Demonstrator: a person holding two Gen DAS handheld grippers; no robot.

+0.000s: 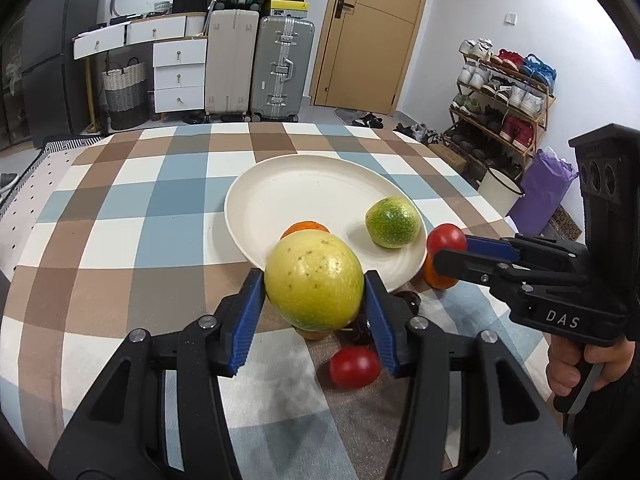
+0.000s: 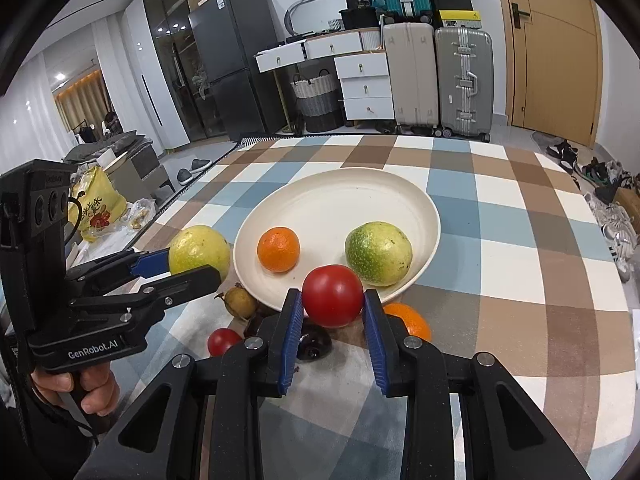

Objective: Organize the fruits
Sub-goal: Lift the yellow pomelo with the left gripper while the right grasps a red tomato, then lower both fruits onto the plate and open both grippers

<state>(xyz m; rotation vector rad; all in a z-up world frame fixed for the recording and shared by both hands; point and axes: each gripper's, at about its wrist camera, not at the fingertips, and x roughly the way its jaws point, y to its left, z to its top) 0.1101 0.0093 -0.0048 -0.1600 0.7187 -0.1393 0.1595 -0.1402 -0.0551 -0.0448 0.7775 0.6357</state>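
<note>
My left gripper (image 1: 314,286) is shut on a large yellow-green fruit (image 1: 314,280), held above the table just short of the white plate (image 1: 304,188). My right gripper (image 2: 332,308) is shut on a red tomato (image 2: 333,295), held at the plate's (image 2: 344,196) near rim. On the plate lie an orange (image 2: 278,249) and a green citrus (image 2: 378,253). On the checked cloth near the plate lie a second orange (image 2: 412,320), a small red tomato (image 2: 223,341), a brownish pear-like fruit (image 2: 240,302) and a dark fruit (image 2: 314,345).
The table has a checked brown, blue and white cloth (image 1: 120,216). Behind it stand suitcases (image 1: 280,68), white drawers (image 1: 180,76), a woven basket (image 1: 125,94), a wooden door (image 1: 376,32) and a shoe rack (image 1: 504,96) at the right.
</note>
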